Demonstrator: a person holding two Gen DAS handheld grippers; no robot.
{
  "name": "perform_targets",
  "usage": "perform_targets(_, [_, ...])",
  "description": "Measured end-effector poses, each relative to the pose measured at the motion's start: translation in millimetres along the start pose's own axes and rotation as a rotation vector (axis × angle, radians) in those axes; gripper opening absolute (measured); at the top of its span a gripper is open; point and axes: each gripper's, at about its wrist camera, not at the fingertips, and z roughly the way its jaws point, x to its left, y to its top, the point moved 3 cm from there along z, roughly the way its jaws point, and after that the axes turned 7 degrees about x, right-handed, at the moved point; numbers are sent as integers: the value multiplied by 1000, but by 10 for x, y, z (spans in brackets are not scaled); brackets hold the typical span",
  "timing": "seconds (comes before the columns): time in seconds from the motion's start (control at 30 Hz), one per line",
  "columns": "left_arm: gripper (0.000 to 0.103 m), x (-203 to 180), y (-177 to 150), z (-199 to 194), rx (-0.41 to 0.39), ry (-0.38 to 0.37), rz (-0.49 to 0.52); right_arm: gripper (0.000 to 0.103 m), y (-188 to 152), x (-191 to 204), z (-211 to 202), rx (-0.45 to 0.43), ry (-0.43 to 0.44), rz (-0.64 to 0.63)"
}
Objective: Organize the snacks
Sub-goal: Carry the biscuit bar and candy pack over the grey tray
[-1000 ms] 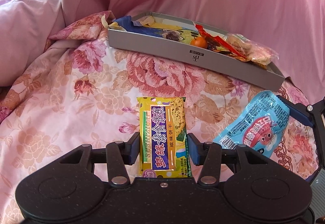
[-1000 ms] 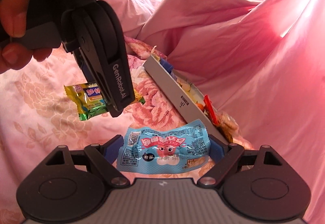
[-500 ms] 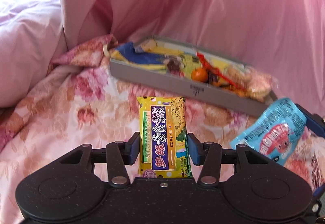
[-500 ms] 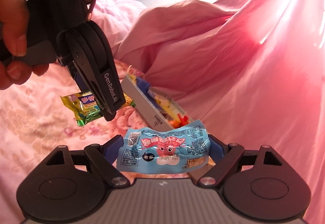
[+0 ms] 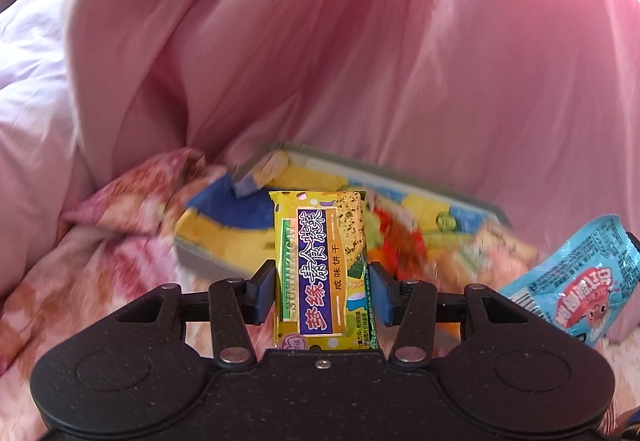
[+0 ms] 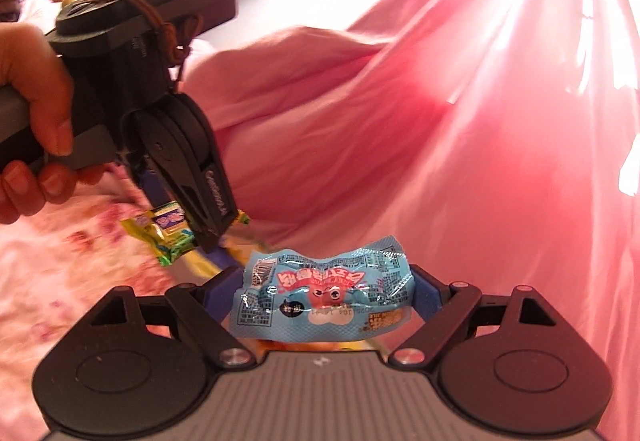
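Note:
My left gripper (image 5: pixel 322 291) is shut on a yellow cracker packet (image 5: pixel 320 261) with a purple label, held upright just in front of the grey snack tray (image 5: pixel 400 185). The tray is blurred and holds several wrappers. My right gripper (image 6: pixel 328 297) is shut on a light blue snack packet (image 6: pixel 324 295) held crosswise. That blue packet also shows at the right of the left wrist view (image 5: pixel 576 281). The left gripper with its yellow packet (image 6: pixel 164 237) appears in the right wrist view, held by a hand, left of and ahead of my right gripper.
A floral pink bedspread (image 5: pixel 100 273) lies under the tray. A bulky pink duvet (image 5: pixel 360 61) rises right behind the tray and to the right (image 6: pixel 480 121). A paler pink pillow (image 5: pixel 32 121) sits at the left.
Both grippers have lifted and moved forward toward the tray with their packets. The tray now sits close behind the yellow packet, and the view is blurred by motion.

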Motion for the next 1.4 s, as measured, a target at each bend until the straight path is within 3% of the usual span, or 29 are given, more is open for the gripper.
perform_targets(0.27, [50,-242,435,509,13,16,-11,89,-161,-405,528,43,-46,171])
perform_targets(0.57, [50,-359,573,929,78,43,2,90,-370,-597,904,102,-18,326])
perform_targets(1.0, [50,-395,527,1066,98,64,14,90,-580,-763,1133,180,89,507])
perform_targets(1.4, [50,-414,517,1071,99,64,28,91,-577,-758,1219,195,132,552])
